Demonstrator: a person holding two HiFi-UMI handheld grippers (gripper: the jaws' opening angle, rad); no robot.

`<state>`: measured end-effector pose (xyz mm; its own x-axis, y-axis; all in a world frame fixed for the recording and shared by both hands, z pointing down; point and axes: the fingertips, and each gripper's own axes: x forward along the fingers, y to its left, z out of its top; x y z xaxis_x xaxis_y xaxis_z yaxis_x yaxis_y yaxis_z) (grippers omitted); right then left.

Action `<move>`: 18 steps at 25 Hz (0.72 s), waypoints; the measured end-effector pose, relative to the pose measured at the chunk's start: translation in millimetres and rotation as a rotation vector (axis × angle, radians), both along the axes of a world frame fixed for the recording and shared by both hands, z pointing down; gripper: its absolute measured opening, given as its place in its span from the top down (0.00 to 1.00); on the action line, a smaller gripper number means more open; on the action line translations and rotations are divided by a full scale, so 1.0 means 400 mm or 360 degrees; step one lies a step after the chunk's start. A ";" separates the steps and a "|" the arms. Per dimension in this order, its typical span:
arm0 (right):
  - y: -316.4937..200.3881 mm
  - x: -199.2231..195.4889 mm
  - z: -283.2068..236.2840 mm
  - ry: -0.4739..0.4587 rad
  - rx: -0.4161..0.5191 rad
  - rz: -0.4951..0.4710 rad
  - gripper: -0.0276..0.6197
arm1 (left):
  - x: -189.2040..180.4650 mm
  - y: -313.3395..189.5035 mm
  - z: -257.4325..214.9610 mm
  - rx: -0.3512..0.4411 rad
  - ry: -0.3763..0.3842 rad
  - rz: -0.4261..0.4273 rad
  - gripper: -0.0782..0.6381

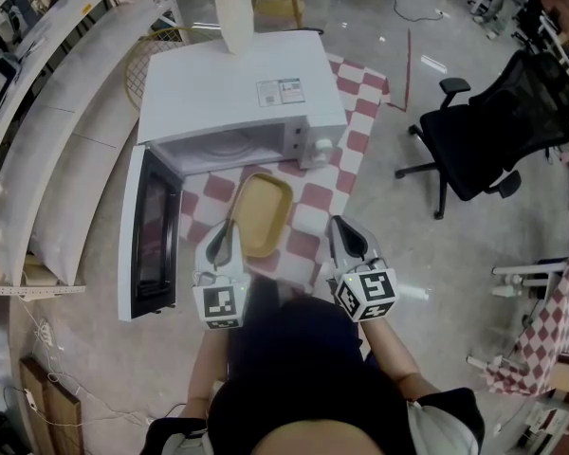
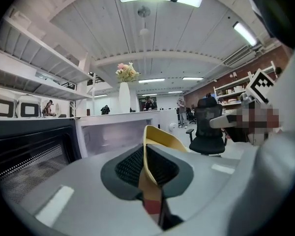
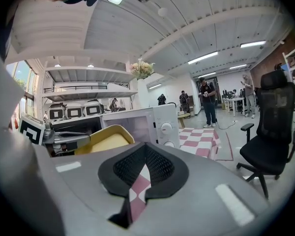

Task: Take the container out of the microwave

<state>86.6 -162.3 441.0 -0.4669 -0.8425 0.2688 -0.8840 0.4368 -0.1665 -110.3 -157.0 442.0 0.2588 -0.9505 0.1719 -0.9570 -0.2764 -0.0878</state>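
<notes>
A yellow container (image 1: 263, 213) hangs in front of the open white microwave (image 1: 237, 88), above the red-and-white checkered cloth (image 1: 356, 112). My left gripper (image 1: 229, 227) is shut on the container's left rim. In the left gripper view the yellow rim (image 2: 157, 136) runs between the pads of the left gripper (image 2: 146, 157), with the microwave cavity (image 2: 113, 132) behind it. My right gripper (image 1: 341, 227) stands to the right of the container, apart from it, shut with nothing held. The right gripper view has the container (image 3: 103, 139) to the left of the right gripper (image 3: 146, 154).
The microwave door (image 1: 152, 230) stands swung open at the left, close to my left gripper. A white vase (image 1: 234, 8) stands on the microwave's top. A black office chair (image 1: 512, 126) is at the right. White shelves (image 1: 38, 112) run along the left.
</notes>
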 end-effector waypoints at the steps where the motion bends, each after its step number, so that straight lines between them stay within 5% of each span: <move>1: 0.001 0.000 0.001 0.0002 0.0000 0.0000 0.96 | 0.006 0.001 0.003 -0.0002 -0.0002 0.0015 0.86; 18: 0.013 -0.013 0.028 -0.0016 -0.0055 -0.0033 0.96 | 0.065 0.006 0.035 -0.0066 0.0030 0.0138 0.86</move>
